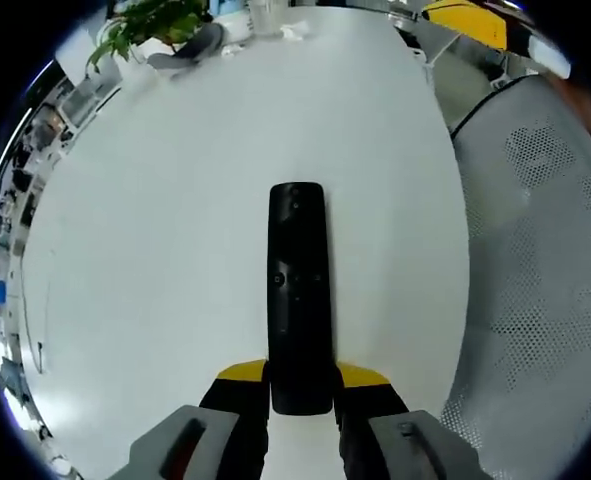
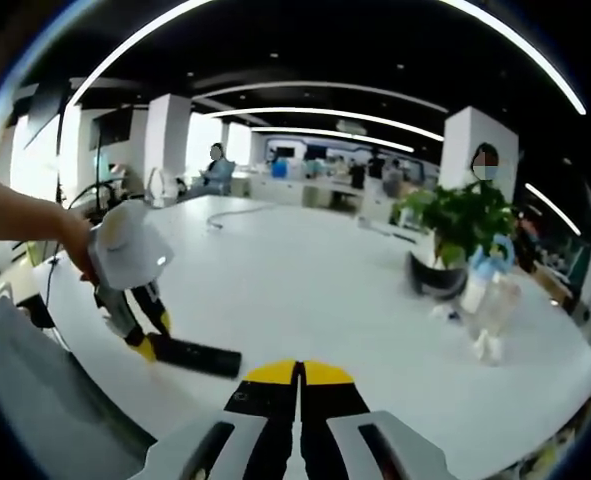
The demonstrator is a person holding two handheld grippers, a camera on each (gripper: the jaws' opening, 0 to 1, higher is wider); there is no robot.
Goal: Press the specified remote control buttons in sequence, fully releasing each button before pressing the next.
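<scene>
Two sets of tongs are at work, and they stand at quite different points. The left tongs (image 1: 301,392) are clenched on the near end of the remote control (image 1: 297,290), their yellow-tipped jaws pressed against its two long sides, so the black bar runs straight out from them over the white worktop (image 1: 175,250), button face up. From the right gripper view the same hold shows from the side: the left tongs (image 2: 147,345) pin one end of the remote control (image 2: 197,355) low against the worktop (image 2: 325,290), a hand (image 2: 70,235) behind them. The right tongs (image 2: 299,375) are squeezed shut on nothing, yellow tips meeting, well apart from the remote and pointing across the room toward a potted plant (image 2: 453,235). As I judge it, the steadying grip is done, but no button is being pressed now; I cannot tell whether any press has been made, and the right tongs must first come down over the keys.
</scene>
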